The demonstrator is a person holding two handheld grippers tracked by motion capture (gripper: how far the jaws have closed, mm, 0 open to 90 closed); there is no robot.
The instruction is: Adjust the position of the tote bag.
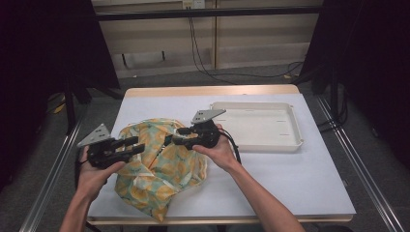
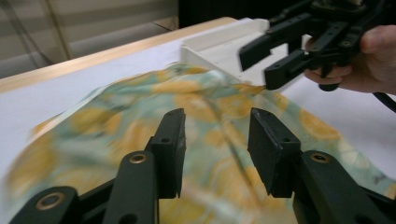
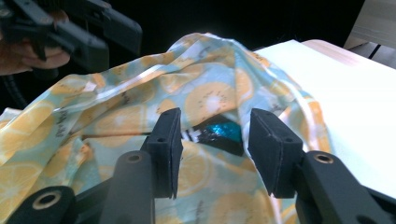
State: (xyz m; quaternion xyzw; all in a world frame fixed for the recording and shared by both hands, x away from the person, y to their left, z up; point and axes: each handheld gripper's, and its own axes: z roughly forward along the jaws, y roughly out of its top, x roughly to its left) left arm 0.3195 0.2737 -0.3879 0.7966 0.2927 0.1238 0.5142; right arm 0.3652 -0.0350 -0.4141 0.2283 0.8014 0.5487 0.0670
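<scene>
A fabric bag printed with orange slices (image 1: 159,166) lies crumpled on the white table (image 1: 300,179), near its front left. My left gripper (image 1: 137,144) hovers over the bag's left side, jaws open (image 2: 215,135), with the cloth (image 2: 140,107) beneath them and nothing between the pads. My right gripper (image 1: 176,137) faces it from the right, also open (image 3: 215,140), pointing at the bag's mouth (image 3: 205,93). In that opening a shiny blue and black item (image 3: 220,130) shows inside the bag. Each gripper appears in the other's view: the right one (image 2: 259,65), the left one (image 3: 119,44).
A shallow white tray (image 1: 256,104) sits on the table's right rear, just behind my right hand (image 1: 217,150); its corner (image 2: 210,46) lies beyond the bag. Black curtains flank both sides and cables run across the floor behind the table.
</scene>
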